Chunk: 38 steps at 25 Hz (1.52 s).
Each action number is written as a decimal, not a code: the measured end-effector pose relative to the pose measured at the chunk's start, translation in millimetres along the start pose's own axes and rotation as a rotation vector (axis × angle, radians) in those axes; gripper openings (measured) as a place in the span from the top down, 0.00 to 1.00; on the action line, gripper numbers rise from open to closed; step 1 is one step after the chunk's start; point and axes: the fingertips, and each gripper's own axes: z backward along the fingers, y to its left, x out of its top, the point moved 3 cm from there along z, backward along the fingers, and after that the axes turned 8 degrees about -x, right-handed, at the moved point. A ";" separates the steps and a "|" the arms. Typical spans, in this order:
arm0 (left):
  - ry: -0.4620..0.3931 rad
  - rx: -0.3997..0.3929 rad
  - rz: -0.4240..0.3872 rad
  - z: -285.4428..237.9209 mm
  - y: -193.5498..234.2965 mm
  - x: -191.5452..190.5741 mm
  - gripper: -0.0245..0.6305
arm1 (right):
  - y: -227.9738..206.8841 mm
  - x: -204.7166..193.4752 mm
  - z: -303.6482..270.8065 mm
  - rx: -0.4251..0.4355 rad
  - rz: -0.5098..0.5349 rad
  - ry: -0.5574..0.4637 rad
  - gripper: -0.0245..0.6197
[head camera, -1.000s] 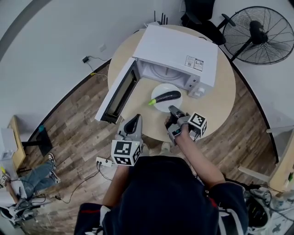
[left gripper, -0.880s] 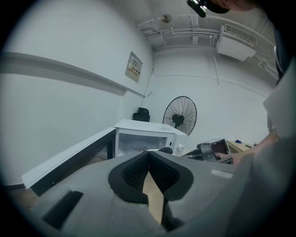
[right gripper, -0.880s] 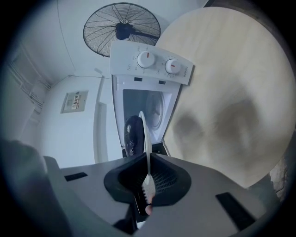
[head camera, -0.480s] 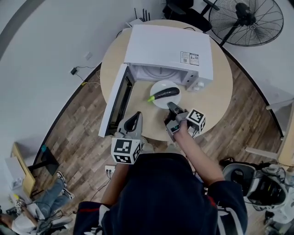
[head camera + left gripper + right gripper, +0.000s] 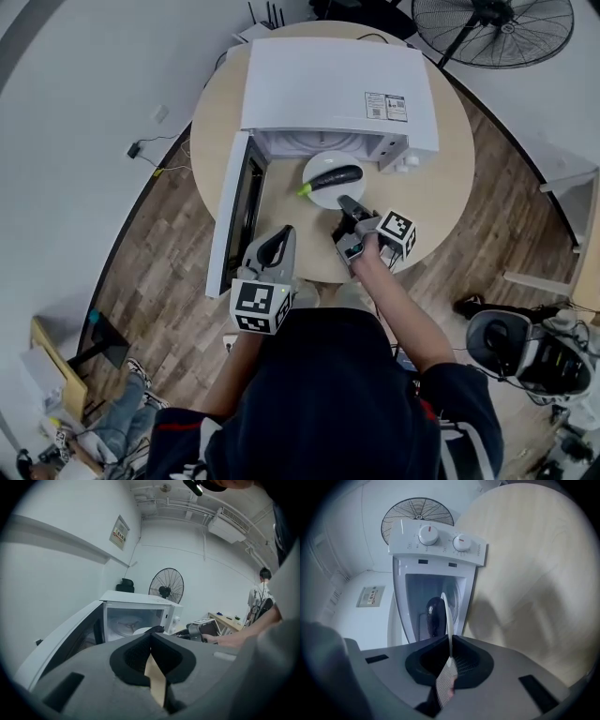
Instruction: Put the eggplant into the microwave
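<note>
Our right gripper (image 5: 345, 204) clamps the plate (image 5: 322, 195) by its rim, keeping the eggplant (image 5: 333, 177) level at the open microwave (image 5: 328, 84) mouth. Our left gripper (image 5: 279, 239), jaws together and empty, hangs aside.

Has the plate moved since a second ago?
Yes: the plate, held by the right gripper, has gone toward the microwave opening.
</note>
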 end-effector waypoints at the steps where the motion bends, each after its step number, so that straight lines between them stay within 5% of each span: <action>1: 0.006 -0.003 0.006 -1.7 2.0 -2.7 0.94 | -2.2 1.3 -4.3 0.001 0.000 -0.002 0.93; 38: 0.107 0.034 0.043 -26.0 28.3 -43.7 0.94 | -6.1 58.0 -102.8 -0.023 0.009 -0.064 0.93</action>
